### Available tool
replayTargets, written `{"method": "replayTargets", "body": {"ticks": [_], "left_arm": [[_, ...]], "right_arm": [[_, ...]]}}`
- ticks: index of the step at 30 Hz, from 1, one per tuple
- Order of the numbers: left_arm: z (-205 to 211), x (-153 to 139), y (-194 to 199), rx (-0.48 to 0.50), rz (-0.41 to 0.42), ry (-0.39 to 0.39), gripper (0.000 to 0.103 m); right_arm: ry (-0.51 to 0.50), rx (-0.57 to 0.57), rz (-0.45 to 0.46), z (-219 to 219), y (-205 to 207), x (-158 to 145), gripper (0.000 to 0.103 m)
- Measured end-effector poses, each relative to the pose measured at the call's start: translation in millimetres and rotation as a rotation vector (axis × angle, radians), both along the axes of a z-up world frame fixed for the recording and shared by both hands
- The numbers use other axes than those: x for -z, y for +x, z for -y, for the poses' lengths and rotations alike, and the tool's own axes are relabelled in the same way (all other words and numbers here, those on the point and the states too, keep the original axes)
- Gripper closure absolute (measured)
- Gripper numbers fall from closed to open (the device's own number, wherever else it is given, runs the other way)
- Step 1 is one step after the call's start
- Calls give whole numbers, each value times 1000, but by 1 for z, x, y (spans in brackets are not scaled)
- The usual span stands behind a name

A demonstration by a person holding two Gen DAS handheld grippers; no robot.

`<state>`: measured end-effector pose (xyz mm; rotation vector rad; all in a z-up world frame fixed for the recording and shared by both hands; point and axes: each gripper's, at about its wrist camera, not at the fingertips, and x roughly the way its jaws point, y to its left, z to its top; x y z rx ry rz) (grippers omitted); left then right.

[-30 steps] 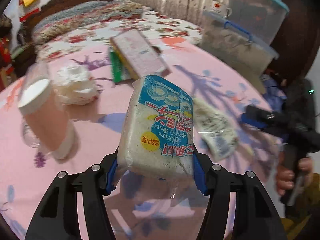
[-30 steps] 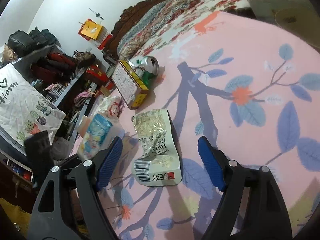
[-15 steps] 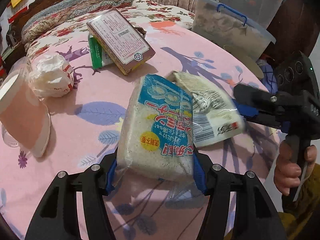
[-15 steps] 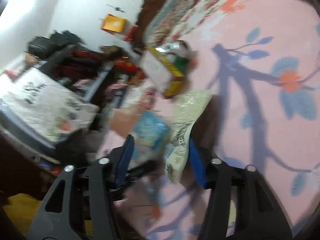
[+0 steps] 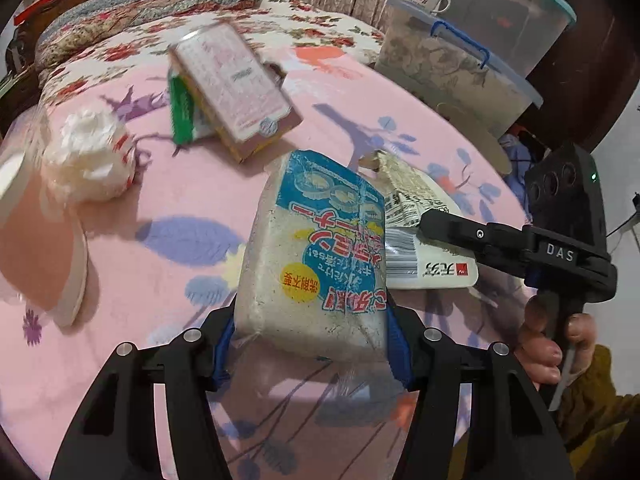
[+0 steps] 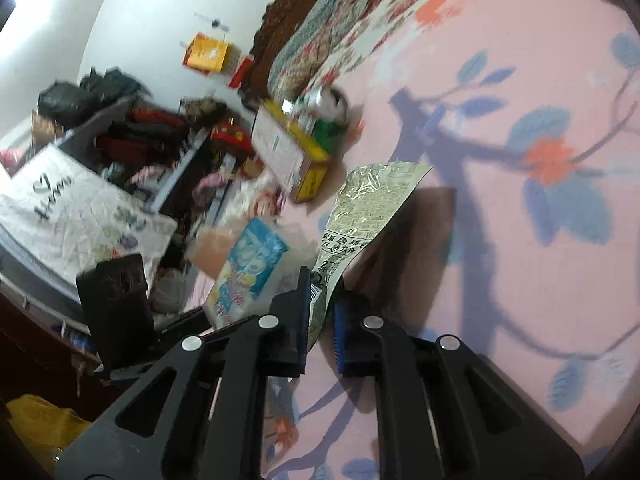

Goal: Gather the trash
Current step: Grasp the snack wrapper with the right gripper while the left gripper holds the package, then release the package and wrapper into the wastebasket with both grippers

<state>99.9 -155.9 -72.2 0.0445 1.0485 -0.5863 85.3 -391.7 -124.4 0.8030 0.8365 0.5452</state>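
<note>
My left gripper (image 5: 310, 338) is shut on a blue and white sponge packet (image 5: 320, 248) and holds it above the pink floral bedspread (image 5: 160, 216). The packet also shows in the right wrist view (image 6: 250, 268). My right gripper (image 6: 322, 312) is shut on a flat silvery food wrapper (image 6: 360, 208), lifted edge-up off the bedspread (image 6: 520, 80). In the left wrist view the right gripper (image 5: 428, 220) pinches that wrapper (image 5: 416, 216) just right of the sponge packet.
A crumpled white wad (image 5: 88, 160), a pink cup (image 5: 36, 248), a flat box (image 5: 236, 88) and a green carton (image 5: 182, 112) lie on the bed. Clear storage bins (image 5: 460, 60) stand at the far right. A cluttered shelf (image 6: 120, 152) stands left.
My right gripper has closed on the silvery wrapper and raised it edge-up off the bedspread. My left gripper still holds the sponge packet, now closer to the right gripper.
</note>
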Motion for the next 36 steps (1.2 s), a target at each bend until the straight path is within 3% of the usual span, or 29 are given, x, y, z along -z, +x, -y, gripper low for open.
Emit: {"method": "replayTargets", "body": {"ticks": [7,13,17,23,27,29,30,31,32,36], "left_arm": [[58,-20,21,122,13,-18,47],[168,-34,44,326,50,8,46],[245,-32,67,420,33,24,46],[347,-24,100,482,6,51,44],[389,-16,107,497,49,120,34],[400,-12,107,484,70,146,26],[401,-12,108,468,76,151,24],[399,-12,110,454,77,146,24],[397,-13,111,447,72,133,24],[376,-27,108,407,102,108,24]], "right_arm": [[-2,167,38,71,-13,-10,91],[-44,381,65,161,-28,-21,91],[-55,512,16,227,-21,-16,91],[-135,596,-39,281,1,-13,89],[-174,642,-65,296,15,-12,88],[-192,675,-66,302,18,-12,82],[-190,687,-66,304,20,-13,64],[-190,701,-62,304,19,-14,30],[-200,724,-43,304,15,-17,19],[-258,745,12,296,6,-31,18]]}}
